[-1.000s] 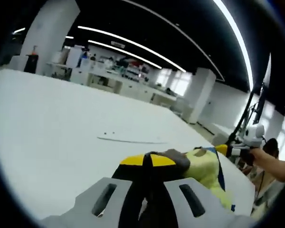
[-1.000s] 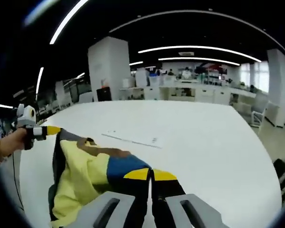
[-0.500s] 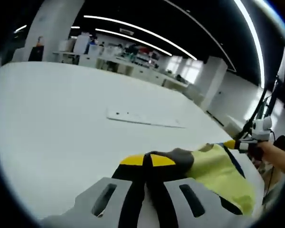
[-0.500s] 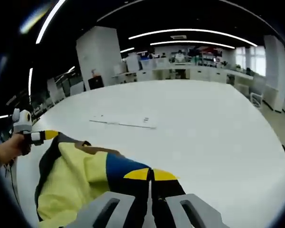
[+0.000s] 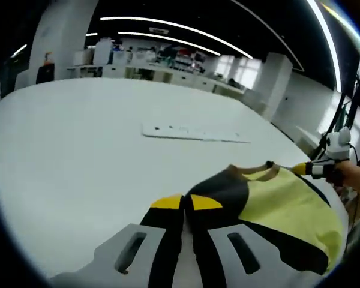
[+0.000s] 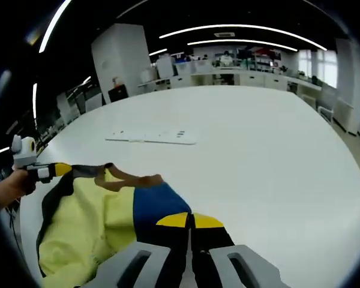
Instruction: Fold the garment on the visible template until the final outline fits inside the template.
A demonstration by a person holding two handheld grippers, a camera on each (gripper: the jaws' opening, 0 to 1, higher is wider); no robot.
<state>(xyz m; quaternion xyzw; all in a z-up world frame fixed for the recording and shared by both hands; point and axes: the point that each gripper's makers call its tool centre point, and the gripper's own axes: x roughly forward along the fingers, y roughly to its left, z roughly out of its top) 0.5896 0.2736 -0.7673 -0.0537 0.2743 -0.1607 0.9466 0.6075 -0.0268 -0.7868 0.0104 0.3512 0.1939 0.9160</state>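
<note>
A yellow garment (image 5: pixel 288 210) with black panels, a blue patch and a brown collar hangs spread between my two grippers, low over the white table (image 5: pixel 78 150). My left gripper (image 5: pixel 186 202) is shut on its black edge. My right gripper (image 5: pixel 300 169), in a person's hand, pinches the far corner. In the right gripper view, my right gripper (image 6: pixel 191 221) is shut on the blue part of the garment (image 6: pixel 102 228), and my left gripper (image 6: pixel 63 170) holds the other corner at the left. A flat white template sheet (image 5: pixel 195 132) (image 6: pixel 150 137) lies on the table beyond the garment.
The wide white table (image 6: pixel 270 150) stretches far ahead and to the sides. White pillars (image 6: pixel 117 63), desks and shelves stand behind it. A person's hand (image 5: pixel 351 177) grips the other tool near the table's edge.
The garment has been pulled wider and flatter between the two grippers and now sits lower over the table. Both views have tipped down, and the template looks nearer.
</note>
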